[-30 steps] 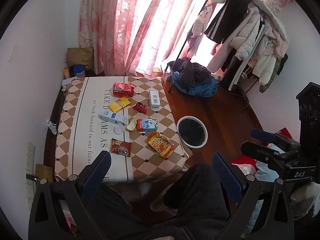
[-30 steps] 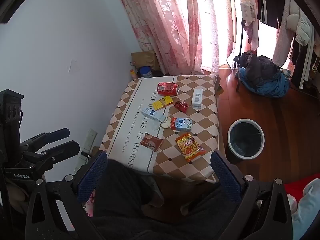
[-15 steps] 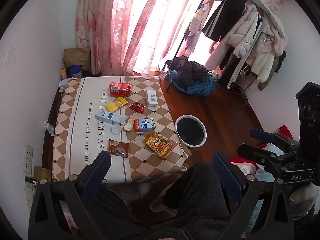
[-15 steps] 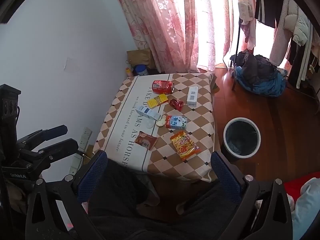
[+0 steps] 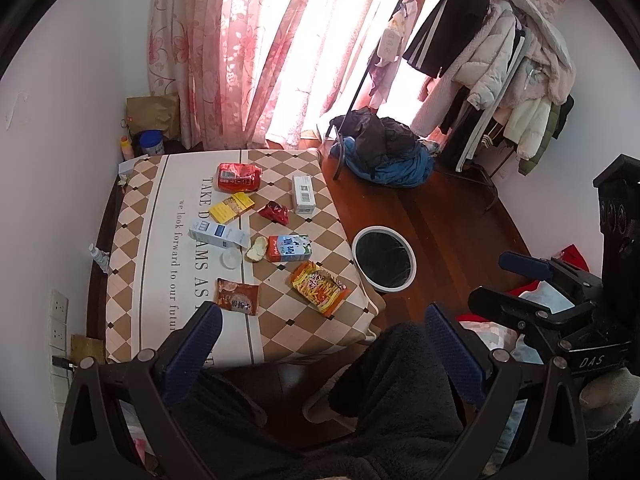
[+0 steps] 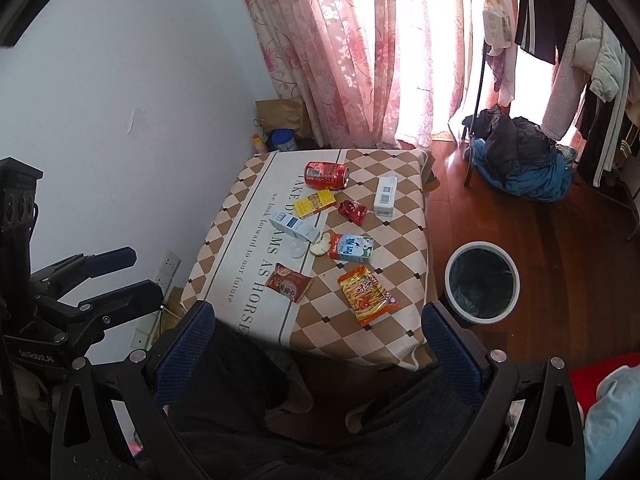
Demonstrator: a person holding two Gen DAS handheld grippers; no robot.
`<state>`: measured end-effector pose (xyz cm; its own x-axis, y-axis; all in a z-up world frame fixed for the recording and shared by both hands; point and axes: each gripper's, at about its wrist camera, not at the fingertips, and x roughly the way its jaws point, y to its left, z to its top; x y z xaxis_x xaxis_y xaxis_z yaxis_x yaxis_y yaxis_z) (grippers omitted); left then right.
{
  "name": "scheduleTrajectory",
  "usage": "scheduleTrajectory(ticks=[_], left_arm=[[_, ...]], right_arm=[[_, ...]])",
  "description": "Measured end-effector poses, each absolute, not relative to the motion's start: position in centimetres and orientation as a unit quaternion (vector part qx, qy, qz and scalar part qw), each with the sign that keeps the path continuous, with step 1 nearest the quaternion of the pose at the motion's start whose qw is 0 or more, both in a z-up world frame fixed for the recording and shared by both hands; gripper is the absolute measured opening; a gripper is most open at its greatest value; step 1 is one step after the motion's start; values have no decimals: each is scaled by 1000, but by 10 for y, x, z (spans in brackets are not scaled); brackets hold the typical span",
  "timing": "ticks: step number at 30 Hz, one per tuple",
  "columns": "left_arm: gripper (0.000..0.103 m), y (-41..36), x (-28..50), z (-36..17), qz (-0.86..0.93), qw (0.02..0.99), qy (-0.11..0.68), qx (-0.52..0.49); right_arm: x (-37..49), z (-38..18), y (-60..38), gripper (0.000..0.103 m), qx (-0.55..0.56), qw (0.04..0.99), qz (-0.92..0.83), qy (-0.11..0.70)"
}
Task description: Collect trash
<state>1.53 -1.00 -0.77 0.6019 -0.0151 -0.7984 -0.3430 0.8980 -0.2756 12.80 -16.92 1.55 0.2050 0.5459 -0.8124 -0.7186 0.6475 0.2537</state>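
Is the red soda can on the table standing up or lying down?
Lying down. The red soda can rests on its side on the table, its top end facing right.

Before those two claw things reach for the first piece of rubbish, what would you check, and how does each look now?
1. Left gripper open and empty: ok.
2. Right gripper open and empty: ok.
3. Trash bin upright, mouth uncovered, on the floor beside the table: ok.
4. Orange snack packet nearest the bin, nothing lying on it: ok.
5. Red can empty of liquid: cannot tell.
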Motion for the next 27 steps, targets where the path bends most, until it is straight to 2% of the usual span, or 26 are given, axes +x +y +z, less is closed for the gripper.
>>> scheduleTrajectory(ticks=[27], left_arm=[[103, -11, 18, -6, 95, 871, 437, -204]], right_arm=[[130, 19, -167, 103, -93, 772, 413, 474]])
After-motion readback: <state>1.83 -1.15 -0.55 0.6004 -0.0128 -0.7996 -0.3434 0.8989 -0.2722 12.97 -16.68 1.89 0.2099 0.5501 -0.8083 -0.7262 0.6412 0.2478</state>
